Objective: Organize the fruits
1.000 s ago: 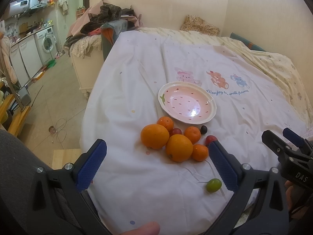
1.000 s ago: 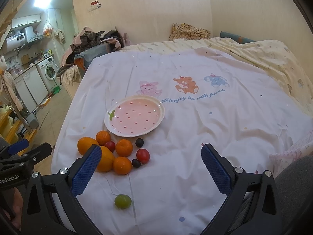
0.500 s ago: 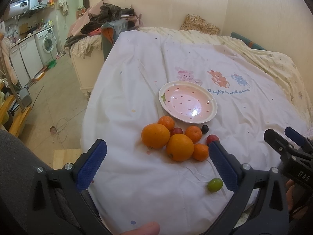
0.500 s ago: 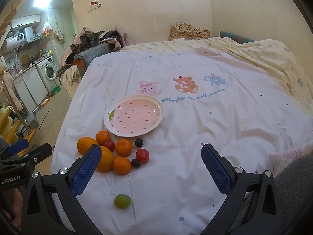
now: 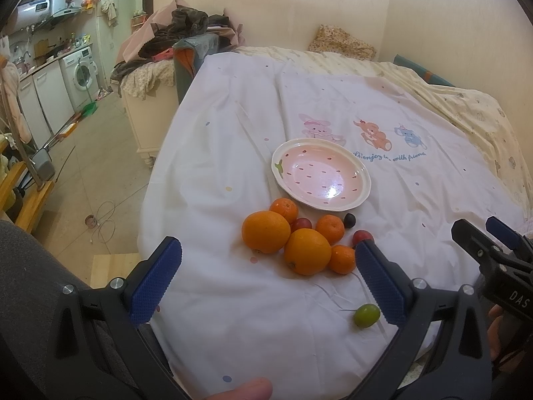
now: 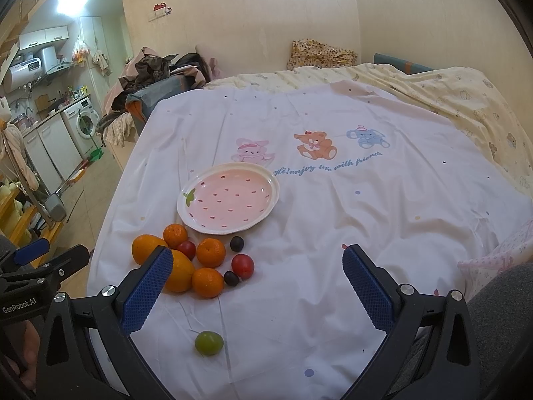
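Note:
A pink strawberry-pattern plate (image 5: 321,180) (image 6: 230,196) lies empty on a white sheet. Just in front of it is a cluster of fruit: two large oranges (image 5: 266,231) (image 5: 307,251), three small tangerines (image 5: 329,229), red plums (image 6: 243,265) and dark plums (image 6: 237,243). A green plum (image 5: 366,315) (image 6: 208,342) lies alone nearer me. My left gripper (image 5: 266,280) is open and empty, above the near edge of the cluster. My right gripper (image 6: 256,283) is open and empty, to the right of the fruit.
The sheet (image 6: 366,216) covers a bed with cartoon animals printed past the plate. A pile of clothes (image 5: 180,33) sits at the far left corner. The bed's left edge drops to a tiled floor (image 5: 93,166) with a washing machine (image 5: 81,73) beyond.
Both views have shifted only slightly; the fruit and plate have not moved. Both grippers stay open.

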Tool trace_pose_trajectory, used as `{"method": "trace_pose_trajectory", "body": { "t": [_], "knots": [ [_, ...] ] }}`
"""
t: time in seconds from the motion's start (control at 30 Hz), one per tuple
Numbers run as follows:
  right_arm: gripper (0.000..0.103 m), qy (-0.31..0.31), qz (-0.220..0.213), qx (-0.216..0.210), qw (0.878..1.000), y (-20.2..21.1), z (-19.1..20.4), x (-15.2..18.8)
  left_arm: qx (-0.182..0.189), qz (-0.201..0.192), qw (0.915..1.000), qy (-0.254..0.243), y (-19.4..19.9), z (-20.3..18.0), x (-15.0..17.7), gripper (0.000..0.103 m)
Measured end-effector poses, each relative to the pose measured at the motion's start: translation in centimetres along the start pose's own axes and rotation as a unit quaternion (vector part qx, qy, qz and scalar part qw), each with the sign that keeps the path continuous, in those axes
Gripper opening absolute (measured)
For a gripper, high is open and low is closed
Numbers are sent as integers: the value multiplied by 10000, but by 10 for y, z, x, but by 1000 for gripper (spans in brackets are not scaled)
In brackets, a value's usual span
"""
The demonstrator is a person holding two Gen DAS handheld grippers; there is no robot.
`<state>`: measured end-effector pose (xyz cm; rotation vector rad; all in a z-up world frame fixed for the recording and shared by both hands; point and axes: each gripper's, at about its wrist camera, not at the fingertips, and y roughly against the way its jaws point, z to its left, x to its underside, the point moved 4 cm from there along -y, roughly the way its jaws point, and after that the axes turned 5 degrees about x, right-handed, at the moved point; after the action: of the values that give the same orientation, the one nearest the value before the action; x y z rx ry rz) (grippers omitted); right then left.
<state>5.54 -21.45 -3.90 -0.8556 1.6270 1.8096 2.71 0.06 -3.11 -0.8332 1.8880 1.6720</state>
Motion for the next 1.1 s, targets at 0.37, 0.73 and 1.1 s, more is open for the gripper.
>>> {"method": "trace_pose_trajectory", "body": {
  "t": [0.37, 0.73, 1.1],
  "knots": [
    [103, 2, -7, -3, 10000, 0, 0, 1, -8, 3, 10000, -5, 0, 2, 1, 103],
    [103, 0, -3, -6, 10000, 0, -1, -1, -12, -1, 10000, -7, 0, 2, 1, 103],
    [103, -69, 20, -18, 10000, 2, -2, -4, 66, 60, 10000, 8, 1, 2, -2, 103]
  ]
}}
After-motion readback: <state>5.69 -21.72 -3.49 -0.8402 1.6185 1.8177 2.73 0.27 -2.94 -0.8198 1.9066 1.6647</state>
